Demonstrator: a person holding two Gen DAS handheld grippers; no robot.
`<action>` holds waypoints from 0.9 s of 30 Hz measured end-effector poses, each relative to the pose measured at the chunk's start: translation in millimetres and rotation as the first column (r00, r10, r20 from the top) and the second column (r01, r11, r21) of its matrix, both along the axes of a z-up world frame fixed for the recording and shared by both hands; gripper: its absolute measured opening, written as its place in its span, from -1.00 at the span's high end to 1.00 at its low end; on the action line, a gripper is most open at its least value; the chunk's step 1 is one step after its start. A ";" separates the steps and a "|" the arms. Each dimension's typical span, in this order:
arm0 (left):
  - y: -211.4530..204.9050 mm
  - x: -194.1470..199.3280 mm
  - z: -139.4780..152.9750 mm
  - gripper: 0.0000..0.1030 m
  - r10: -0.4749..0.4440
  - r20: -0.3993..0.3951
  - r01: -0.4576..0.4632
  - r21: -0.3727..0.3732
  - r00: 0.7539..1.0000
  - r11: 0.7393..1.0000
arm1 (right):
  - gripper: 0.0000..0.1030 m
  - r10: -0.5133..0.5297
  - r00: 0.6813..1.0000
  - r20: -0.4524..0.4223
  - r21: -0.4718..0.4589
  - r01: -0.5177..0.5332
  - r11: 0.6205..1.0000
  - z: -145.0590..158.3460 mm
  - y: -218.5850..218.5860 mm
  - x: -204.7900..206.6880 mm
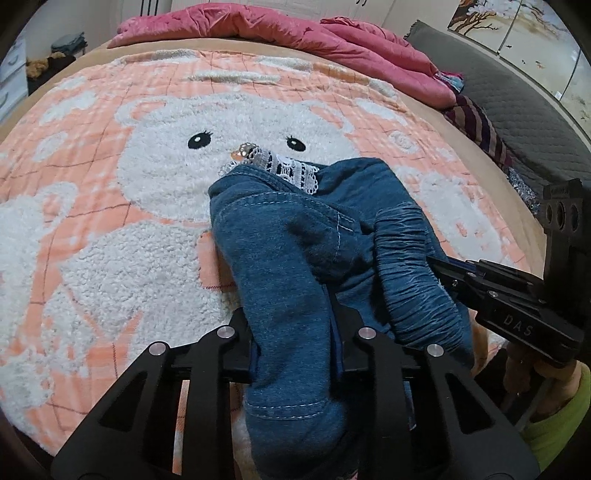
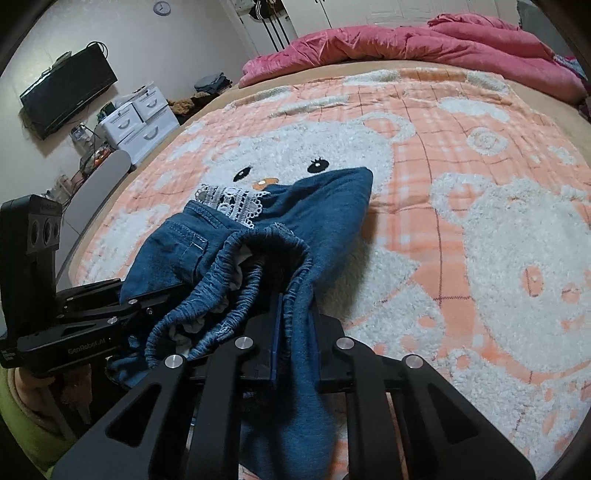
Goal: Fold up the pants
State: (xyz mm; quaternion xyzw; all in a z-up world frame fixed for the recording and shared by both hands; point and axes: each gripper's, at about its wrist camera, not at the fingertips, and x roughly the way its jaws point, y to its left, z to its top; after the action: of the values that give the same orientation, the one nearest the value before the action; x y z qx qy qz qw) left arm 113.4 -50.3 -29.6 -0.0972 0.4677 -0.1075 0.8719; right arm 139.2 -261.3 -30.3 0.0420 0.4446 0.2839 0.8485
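Small blue denim pants with a white lace trim and an elastic waistband hang bunched over the bed. My left gripper is shut on a fold of the pants. My right gripper is shut on the waistband side of the pants. The right gripper shows at the right of the left wrist view; the left gripper shows at the left of the right wrist view. The lace trim lies at the far end, near the blanket.
A peach and white bear blanket covers the bed. A pink duvet lies along the far edge. A grey headboard is at the right. White drawers and a TV stand beyond the left side.
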 end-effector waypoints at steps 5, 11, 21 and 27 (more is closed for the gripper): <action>2.2 -3.2 9.7 0.65 0.004 0.014 -0.004 -0.014 1.000 1.000 | 0.78 0.006 1.000 0.027 -0.005 -0.006 1.000 10.6 4.1 -4.3; 15.6 0.8 29.8 0.65 0.027 0.051 -0.026 -0.016 0.998 1.000 | 0.78 0.026 0.997 0.068 0.001 -0.026 1.000 29.4 17.4 -1.5; 50.7 28.4 43.1 0.65 0.076 0.073 -0.077 0.015 0.994 0.997 | 0.78 0.069 0.991 0.118 -0.011 -0.068 0.998 52.5 59.5 32.6; 66.5 48.5 42.1 0.65 0.099 0.074 -0.101 0.033 0.992 0.994 | 0.78 0.086 0.989 0.119 -0.018 -0.085 0.996 55.2 80.4 57.8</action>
State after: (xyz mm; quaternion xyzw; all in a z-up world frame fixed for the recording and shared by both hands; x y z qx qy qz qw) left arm 161.9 16.2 12.5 -0.1007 0.4321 -0.0586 0.8943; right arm 197.0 -180.9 24.9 0.0002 0.3962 0.3191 0.8609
